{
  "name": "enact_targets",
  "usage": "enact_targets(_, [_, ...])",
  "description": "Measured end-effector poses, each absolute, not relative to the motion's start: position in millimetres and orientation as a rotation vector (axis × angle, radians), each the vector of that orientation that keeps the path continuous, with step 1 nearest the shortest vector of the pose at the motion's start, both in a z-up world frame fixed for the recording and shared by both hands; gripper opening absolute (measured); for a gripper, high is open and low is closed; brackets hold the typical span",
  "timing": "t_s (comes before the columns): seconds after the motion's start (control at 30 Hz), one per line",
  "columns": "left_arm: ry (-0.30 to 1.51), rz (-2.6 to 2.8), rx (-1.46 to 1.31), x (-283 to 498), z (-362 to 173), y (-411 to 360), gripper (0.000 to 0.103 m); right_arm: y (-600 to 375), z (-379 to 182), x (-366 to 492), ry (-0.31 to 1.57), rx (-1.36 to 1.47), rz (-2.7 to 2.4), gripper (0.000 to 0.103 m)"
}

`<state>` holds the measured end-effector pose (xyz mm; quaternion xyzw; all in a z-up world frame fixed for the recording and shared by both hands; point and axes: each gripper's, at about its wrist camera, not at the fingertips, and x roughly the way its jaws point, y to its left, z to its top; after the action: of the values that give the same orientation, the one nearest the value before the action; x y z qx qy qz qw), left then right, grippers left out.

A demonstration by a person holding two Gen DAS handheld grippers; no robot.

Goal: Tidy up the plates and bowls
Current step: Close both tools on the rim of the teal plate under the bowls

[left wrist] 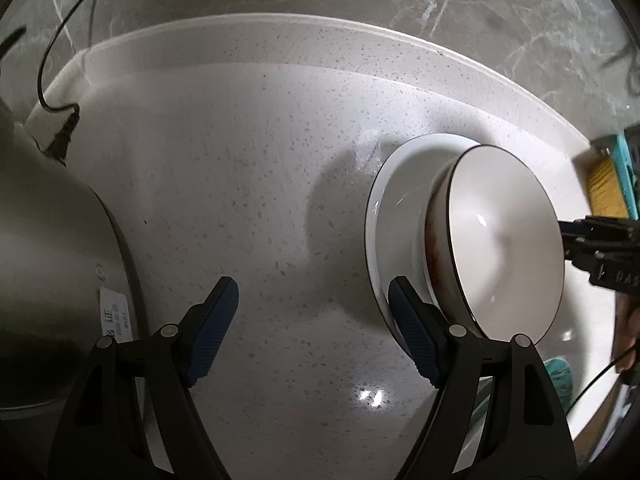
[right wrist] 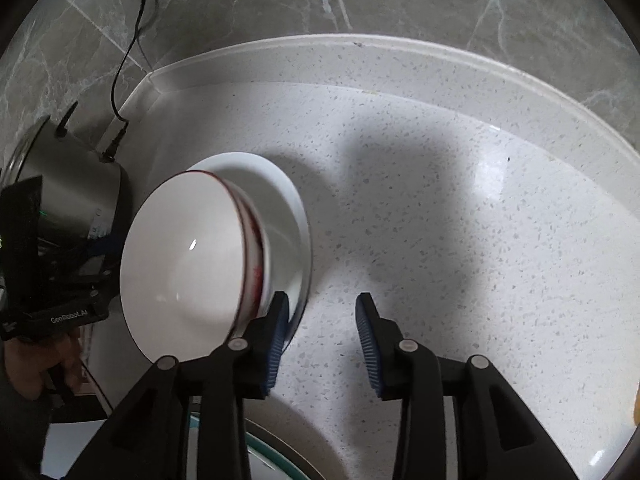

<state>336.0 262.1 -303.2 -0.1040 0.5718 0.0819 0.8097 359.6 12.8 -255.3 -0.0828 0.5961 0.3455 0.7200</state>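
Left wrist view: the left gripper (left wrist: 312, 312) stands open over speckled countertop (left wrist: 248, 168); nothing is gripped. Its right pad overlaps the white plate (left wrist: 394, 200), contact unclear.

Right wrist view: the right gripper (right wrist: 322, 328) stands partly open, empty. The glossy round bowl (right wrist: 184, 248) sits on the plate at the left finger.

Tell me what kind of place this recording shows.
Most likely a home kitchen: a speckled white countertop with a raised back edge against grey marbled wall tiles, a steel appliance plugged in by a black cable, and a bowl on a plate.
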Motion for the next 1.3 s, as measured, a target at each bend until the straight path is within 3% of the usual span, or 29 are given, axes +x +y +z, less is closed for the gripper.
enact_targets(0.1, [1.258, 0.167, -0.220, 341.5, -309.5, 260.0, 0.073, 12.2, -258.1, 367.1, 1.362, -0.144, 0.750, 0.034])
enact_targets(0.17, [1.277, 0.149, -0.228, 345.1, -313.9, 257.3, 0.064, 13.0, -261.2, 370.1, 1.390, -0.125, 0.733, 0.035])
enact_targets(0.3, [1.276, 0.119, -0.286, 344.9, -323.1, 254.0, 0.060, 24.2, -275.8, 365.2, 1.433, -0.151, 0.739, 0.035])
enact_targets(0.67, [1.242, 0.100, -0.320, 339.0, -329.1, 262.1, 0.061, 29.7, -279.6, 359.9, 1.356, -0.163, 0.770, 0.033])
enact_targets(0.8, [1.244, 0.097, -0.348, 340.6, -335.4, 269.4, 0.066, 31.0, -282.2, 359.7, 1.352, -0.128, 0.785, 0.033])
enact_targets(0.87, [1.241, 0.104, -0.341, 339.9, -336.4, 270.2, 0.066, 32.4, -281.8, 358.2, 1.344, -0.130, 0.793, 0.029])
enact_targets(1.03, [1.253, 0.107, -0.276, 346.0, -338.5, 256.1, 0.055, 38.5, -281.3, 356.8, 1.327, -0.132, 0.797, 0.022])
enact_targets(1.1, [1.250, 0.093, -0.259, 348.6, -338.8, 249.2, 0.046, 38.5, -281.5, 358.3, 1.328, -0.117, 0.799, 0.022])
enact_targets(1.17, [1.240, 0.063, -0.256, 351.7, -337.2, 242.9, 0.025, 37.8, -281.0, 358.3, 1.318, -0.118, 0.800, 0.022])
enact_targets(1.23, [1.236, 0.051, -0.227, 353.0, -334.4, 235.2, 0.014, 34.6, -280.3, 356.2, 1.309, -0.137, 0.790, 0.019])
enact_targets(1.3, [1.237, 0.060, -0.221, 355.1, -334.2, 234.1, 0.014, 34.2, -279.5, 355.3, 1.305, -0.146, 0.778, 0.018])
